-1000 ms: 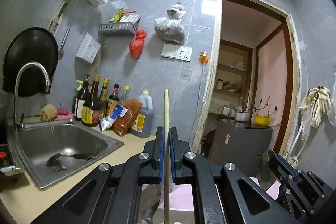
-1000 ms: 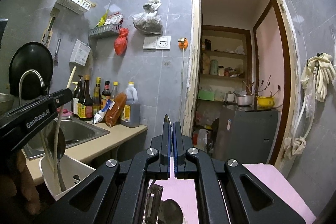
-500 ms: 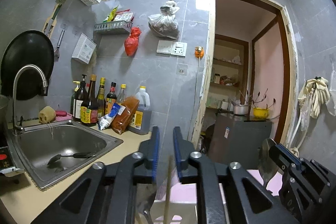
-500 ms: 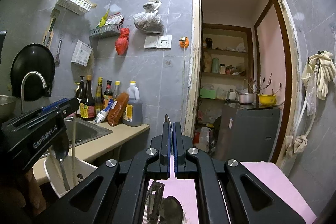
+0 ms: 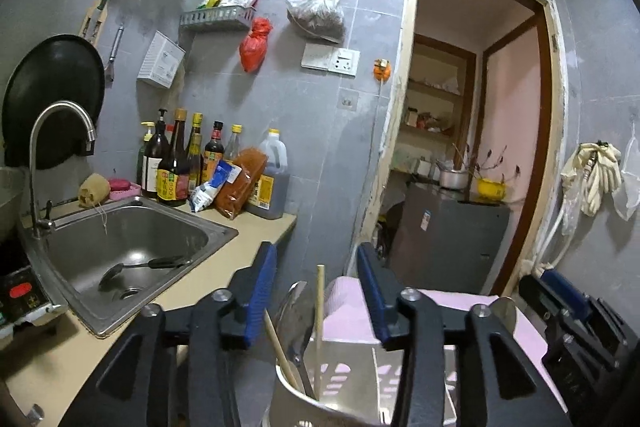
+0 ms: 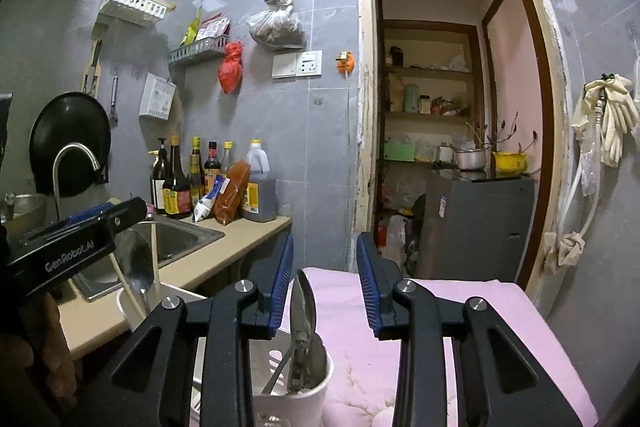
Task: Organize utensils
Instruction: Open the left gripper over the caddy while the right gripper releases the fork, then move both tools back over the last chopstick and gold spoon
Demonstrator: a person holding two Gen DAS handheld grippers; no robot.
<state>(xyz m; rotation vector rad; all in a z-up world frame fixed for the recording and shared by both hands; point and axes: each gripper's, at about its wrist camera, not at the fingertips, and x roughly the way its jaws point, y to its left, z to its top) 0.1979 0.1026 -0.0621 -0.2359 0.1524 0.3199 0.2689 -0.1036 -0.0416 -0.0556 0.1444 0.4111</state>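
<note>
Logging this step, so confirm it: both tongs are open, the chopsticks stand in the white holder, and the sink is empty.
Not quite: the sink is not empty. A dark-handled ladle lies in it near the drain, as the left wrist view shows. The rest holds: the left tongs and right tongs have just been opening and grip nothing, and the chopsticks stand in the white holder.

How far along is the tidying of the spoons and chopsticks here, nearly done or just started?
Well along, it seems. Done: a chopstick and a spoon stand in the white holder. In hand: nothing; the left tool and right tool have just been opening, with those pieces loose between their jaws. Left: a ladle lies in the sink, perhaps next.
</note>
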